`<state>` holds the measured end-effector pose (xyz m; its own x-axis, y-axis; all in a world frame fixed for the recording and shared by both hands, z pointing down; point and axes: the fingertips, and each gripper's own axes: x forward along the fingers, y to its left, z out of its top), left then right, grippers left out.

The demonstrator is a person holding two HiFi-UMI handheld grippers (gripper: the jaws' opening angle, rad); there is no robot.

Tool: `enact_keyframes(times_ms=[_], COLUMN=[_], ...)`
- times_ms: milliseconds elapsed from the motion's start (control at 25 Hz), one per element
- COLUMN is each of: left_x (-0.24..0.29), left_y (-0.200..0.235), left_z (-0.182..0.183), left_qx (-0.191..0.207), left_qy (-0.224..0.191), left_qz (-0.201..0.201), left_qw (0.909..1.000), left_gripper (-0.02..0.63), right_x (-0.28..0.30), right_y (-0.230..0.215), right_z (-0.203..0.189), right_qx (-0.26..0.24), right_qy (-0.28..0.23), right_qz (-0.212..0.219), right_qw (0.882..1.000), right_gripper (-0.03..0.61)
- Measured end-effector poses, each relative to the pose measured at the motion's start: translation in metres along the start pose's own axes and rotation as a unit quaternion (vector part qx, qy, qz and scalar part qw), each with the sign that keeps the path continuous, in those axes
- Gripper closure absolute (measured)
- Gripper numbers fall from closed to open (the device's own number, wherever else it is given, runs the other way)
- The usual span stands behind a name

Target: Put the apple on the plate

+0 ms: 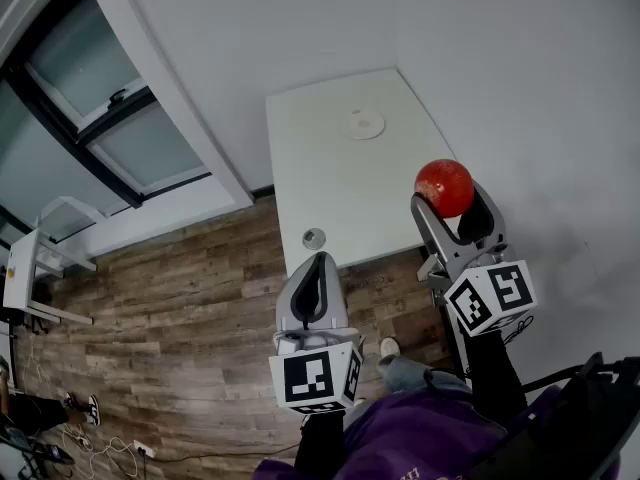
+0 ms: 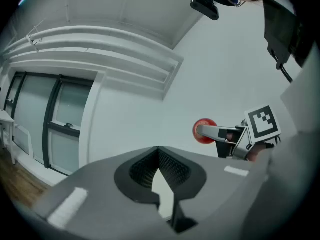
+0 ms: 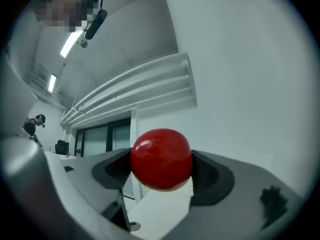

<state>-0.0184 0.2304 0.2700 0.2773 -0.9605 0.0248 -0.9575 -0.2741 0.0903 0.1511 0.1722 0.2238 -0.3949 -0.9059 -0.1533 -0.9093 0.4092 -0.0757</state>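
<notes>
Table sits in the room corner, walls behind it and to its right. Plate on the table's far half, about mid-width. Small round thing on the table by its near edge, left side. Apple between the right tongs, over the table's right edge, nearer than the plate and right of it. Left tongs left of the right ones, over the floor just before the table's near edge. Window far left.
</notes>
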Motion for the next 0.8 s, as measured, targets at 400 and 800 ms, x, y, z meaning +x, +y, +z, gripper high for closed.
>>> enact_keyframes(times_ms=[400, 800], left_x=[0.036, 0.102], left_y=[-0.017, -0.012], left_z=[-0.01, -0.018], left_qx=[0.005, -0.005], left_qy=[0.0, 0.013], left_qz=[0.005, 0.021], left_qw=[1.0, 0.9997], left_gripper=[0.607, 0.607], right_x=[0.022, 0.076], right_y=[-0.035, -0.081], right_z=[-0.011, -0.036], right_qx=[0.001, 0.018], right_qy=[0.004, 0.025], right_qz=[0.01, 0.011], right_qw=[1.0, 0.999], right_gripper=[0.233, 0.233])
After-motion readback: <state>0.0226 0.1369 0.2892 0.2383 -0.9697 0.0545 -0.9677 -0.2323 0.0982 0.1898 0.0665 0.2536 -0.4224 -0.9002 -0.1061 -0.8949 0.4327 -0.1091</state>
